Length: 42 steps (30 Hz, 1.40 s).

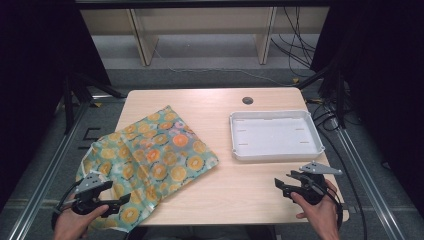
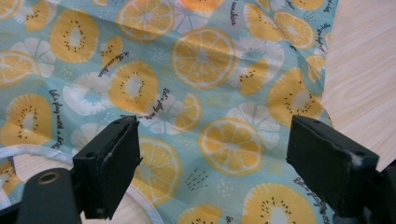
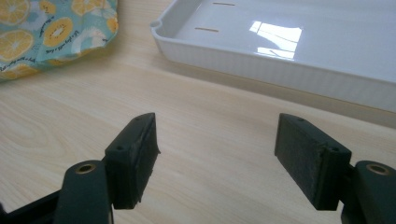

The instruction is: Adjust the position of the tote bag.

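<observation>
Over the fruit-print cloth (image 1: 150, 160) at the desk's (image 1: 240, 195) near left, the left gripper (image 1: 120, 201) hovered, jaws spread; the right gripper (image 1: 281, 183), likewise spread and empty, faced the white tray (image 1: 276, 152).

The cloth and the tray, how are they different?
The cloth is soft, wrinkled and covered in orange fruit prints; the tray is stiff, plain white and smooth. The cloth hangs over the table edge; the tray sits fully on it. Both lie on the table untouched.
</observation>
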Each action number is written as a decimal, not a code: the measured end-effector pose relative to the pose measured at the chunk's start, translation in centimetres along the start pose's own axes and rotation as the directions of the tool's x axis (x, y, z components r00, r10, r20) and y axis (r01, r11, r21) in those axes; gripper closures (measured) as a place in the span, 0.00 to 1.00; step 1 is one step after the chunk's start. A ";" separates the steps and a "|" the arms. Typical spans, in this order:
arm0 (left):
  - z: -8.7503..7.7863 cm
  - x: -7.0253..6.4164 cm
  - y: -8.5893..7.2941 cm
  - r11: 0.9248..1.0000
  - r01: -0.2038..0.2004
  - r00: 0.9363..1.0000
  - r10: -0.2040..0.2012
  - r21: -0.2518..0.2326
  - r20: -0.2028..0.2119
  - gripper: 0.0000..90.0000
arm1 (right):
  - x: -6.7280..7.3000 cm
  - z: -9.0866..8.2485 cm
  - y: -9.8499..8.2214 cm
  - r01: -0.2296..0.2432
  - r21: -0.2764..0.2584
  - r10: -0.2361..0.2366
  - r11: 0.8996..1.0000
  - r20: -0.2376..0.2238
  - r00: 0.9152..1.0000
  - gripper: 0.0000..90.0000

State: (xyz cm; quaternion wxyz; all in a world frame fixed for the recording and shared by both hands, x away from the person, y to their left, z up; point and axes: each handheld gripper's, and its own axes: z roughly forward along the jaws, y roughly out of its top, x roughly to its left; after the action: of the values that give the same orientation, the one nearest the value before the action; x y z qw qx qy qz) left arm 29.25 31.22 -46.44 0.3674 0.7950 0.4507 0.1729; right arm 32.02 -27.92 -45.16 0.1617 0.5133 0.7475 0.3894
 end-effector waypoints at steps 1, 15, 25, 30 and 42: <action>0.0 0.0 0.0 1.000 0.000 1.000 0.000 0.000 0.000 0.19 | 0.0 0.0 0.0 0.005 -0.003 -0.005 1.000 -0.008 1.000 0.34; 0.5 -1.3 0.5 1.000 -0.010 1.000 0.010 -0.014 0.024 0.18 | 0.0 0.2 0.1 0.041 -0.024 -0.041 0.999 -0.002 0.999 0.31; 2.7 -4.6 1.2 0.999 -0.043 0.995 0.043 0.003 0.088 0.22 | 0.2 0.3 0.1 0.051 -0.016 -0.052 0.999 -0.016 0.999 0.31; 3.6 -5.1 1.8 0.986 -0.129 0.988 0.120 0.105 0.092 0.26 | 0.3 0.4 0.1 0.050 -0.005 -0.050 0.999 -0.024 0.998 0.31; 6.7 -5.3 3.4 0.981 -0.149 0.984 0.136 0.121 0.114 0.69 | 0.3 0.6 0.1 0.056 -0.006 -0.056 0.998 -0.054 0.997 0.31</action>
State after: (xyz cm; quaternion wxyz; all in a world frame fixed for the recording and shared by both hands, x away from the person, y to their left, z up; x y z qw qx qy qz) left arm 32.51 22.82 -48.17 0.3251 0.8554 0.3827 0.1270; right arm 32.35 -27.36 -45.41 0.1535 0.4810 0.7647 0.4003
